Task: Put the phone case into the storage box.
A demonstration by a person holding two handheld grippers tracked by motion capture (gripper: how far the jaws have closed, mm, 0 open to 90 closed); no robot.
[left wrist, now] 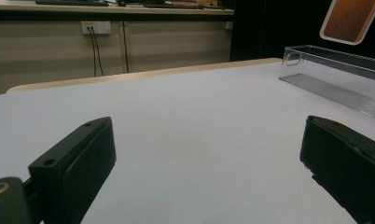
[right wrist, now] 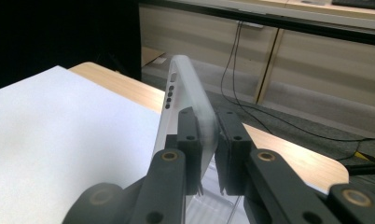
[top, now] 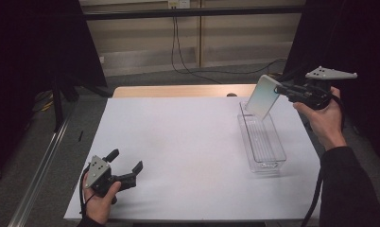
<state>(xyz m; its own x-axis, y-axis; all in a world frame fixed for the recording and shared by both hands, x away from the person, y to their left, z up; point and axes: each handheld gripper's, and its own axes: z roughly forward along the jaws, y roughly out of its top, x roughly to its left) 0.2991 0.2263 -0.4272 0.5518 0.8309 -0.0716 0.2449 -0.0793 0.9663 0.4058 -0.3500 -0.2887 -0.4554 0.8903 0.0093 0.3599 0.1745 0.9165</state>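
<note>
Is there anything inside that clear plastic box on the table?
The clear box looks empty; its ribbed floor shows through. The phone case held by the right gripper covers its far end.

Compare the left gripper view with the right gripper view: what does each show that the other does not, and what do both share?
Left gripper view alone: the left gripper with jaws wide apart, nothing between them, and the full length of the clear tray.

Right gripper view alone: the right gripper with jaws shut on the phone case, seen edge-on.

Both: the white table surface, the phone case and cables at the far wall.
</note>
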